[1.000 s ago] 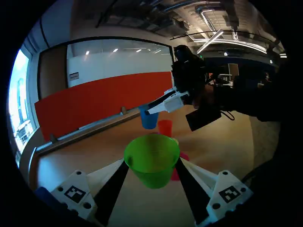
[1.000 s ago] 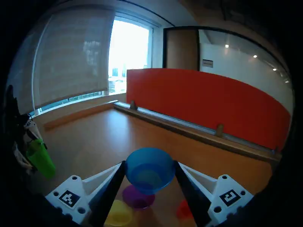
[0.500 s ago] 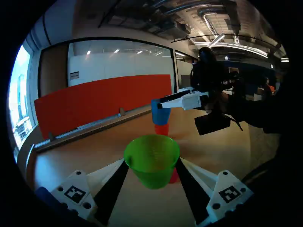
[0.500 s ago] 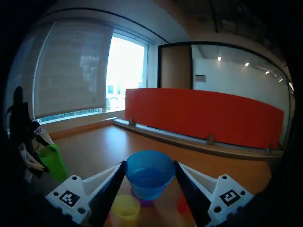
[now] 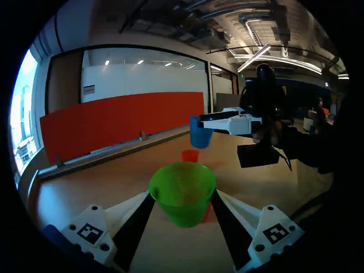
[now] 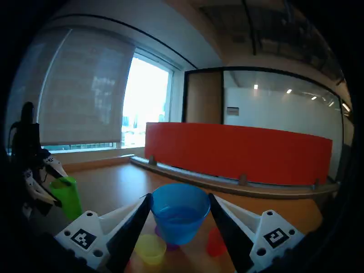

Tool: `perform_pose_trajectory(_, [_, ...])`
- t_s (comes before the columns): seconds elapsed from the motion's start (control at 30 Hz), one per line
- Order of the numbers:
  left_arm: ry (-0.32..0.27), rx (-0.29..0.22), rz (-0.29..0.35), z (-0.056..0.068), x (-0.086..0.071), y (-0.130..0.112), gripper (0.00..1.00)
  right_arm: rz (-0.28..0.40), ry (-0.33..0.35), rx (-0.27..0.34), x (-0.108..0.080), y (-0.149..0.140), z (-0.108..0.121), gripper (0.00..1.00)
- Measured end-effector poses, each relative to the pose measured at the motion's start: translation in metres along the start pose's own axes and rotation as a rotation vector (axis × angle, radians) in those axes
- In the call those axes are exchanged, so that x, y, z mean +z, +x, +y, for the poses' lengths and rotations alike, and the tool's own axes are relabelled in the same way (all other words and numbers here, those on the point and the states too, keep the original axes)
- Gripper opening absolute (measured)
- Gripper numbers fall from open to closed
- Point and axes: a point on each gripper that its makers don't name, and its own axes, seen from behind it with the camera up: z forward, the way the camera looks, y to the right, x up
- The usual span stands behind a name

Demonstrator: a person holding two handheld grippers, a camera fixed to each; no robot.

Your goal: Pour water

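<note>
Each gripper has two broad white plastic fingers [image 5: 98,223] with black inner faces that taper to narrow tips. On the left gripper [image 5: 182,196] and the right gripper [image 6: 179,200], every finger bears a square black-and-white marker [image 5: 89,232] ringed by small dark screw holes [image 5: 94,208]. Farther off in the left gripper view, the right gripper has a black body with a rounded black top [image 5: 265,73], a black box [image 5: 258,156] beneath and a thin black cable [image 5: 285,161]. The arm behind it wears a dark sleeve [image 5: 309,145].

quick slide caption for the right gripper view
Right gripper holds a blue cup of water upright above a yellow cup and a red cup on the wooden table
</note>
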Motion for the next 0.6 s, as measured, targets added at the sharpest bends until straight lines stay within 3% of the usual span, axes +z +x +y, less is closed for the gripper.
perform_pose_trajectory(0.6, [-0.002, -0.037, 0.012, 0.004, 0.001, -0.003, 0.86, 0.089, -0.026, -0.011, -0.034, 0.000, -0.010, 0.93])
